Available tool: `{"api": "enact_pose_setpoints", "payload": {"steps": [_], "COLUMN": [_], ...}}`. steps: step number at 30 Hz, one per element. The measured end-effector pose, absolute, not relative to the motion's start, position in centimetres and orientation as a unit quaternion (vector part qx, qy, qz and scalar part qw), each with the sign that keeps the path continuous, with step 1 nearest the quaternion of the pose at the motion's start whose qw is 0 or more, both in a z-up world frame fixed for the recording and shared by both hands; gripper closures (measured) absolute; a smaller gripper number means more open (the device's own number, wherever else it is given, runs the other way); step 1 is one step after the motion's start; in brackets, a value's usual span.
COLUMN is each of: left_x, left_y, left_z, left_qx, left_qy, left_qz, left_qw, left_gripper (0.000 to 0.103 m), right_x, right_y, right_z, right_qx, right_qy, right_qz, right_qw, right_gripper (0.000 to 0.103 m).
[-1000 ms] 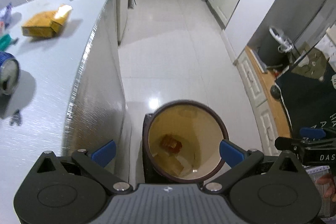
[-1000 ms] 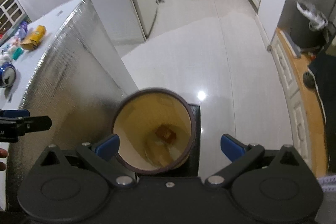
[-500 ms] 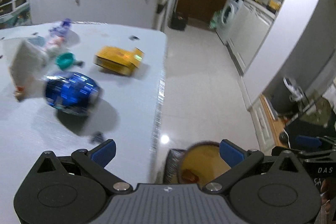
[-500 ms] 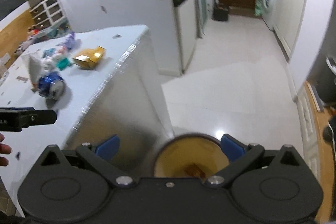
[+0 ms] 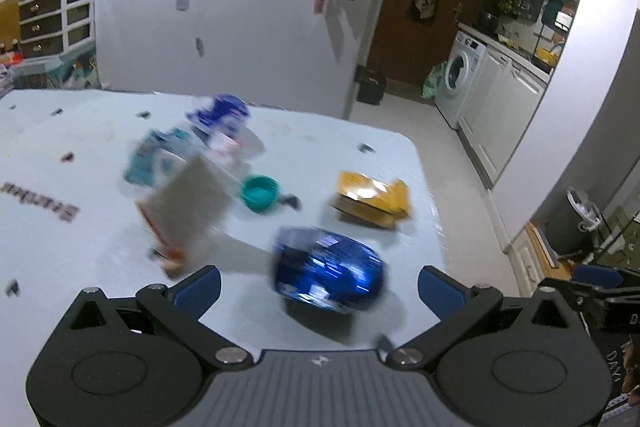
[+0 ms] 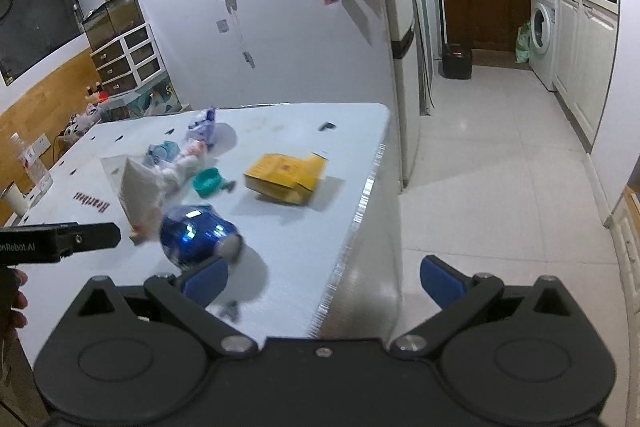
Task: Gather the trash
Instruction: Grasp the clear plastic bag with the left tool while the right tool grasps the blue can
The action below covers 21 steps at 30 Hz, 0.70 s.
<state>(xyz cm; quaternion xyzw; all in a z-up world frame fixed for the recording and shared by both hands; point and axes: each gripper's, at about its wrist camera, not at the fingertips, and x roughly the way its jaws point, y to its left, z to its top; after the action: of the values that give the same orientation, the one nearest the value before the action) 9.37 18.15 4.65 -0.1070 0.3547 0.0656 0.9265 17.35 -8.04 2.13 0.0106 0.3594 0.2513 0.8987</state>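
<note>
Can [image 5: 328, 273] blue, blurred; box [image 5: 372, 199] yellow; cap [image 5: 259, 191] teal; table [image 5: 80, 227] white, red lettering; wrapper [image 5: 218, 113] perhaps purple-white.

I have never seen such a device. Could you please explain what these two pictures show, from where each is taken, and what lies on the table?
No robot is here: a person holds one two-finger grabbing tool in each hand. Each tool carries a camera looking along its fingers, so each picture is one tool's own view. The black frame with blue pads at the bottom is that tool: the left tool and the right tool. Both are open and hold nothing. On the white table lies trash: a blue can on its side, a yellow box, a teal cap, a grey carton and blurred wrappers behind it. The can lies nearest the left tool.
</note>
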Motion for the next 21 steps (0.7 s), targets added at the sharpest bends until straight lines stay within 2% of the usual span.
{"api": "enact_pose_setpoints", "payload": {"steps": [11,21], "left_x": [11.3,16.6], "left_y": [29.0,35.3], "left_z": [4.0,1.7], "left_qx": [-0.113,-0.148], "left_qy": [0.336,0.322], "left_qz": [0.069,0.027], "left_qw": [0.932,0.935], "left_gripper": [0.0,0.0], "right_x": [17.3,17.6], "right_y": [1.2,4.3], "right_z": [3.2,2.4], "right_qx": [-0.03,0.057], "right_qy": [0.333,0.373], "right_qz": [0.262,0.339], "right_qw": [0.906,0.861], "right_gripper": [0.0,0.0]}}
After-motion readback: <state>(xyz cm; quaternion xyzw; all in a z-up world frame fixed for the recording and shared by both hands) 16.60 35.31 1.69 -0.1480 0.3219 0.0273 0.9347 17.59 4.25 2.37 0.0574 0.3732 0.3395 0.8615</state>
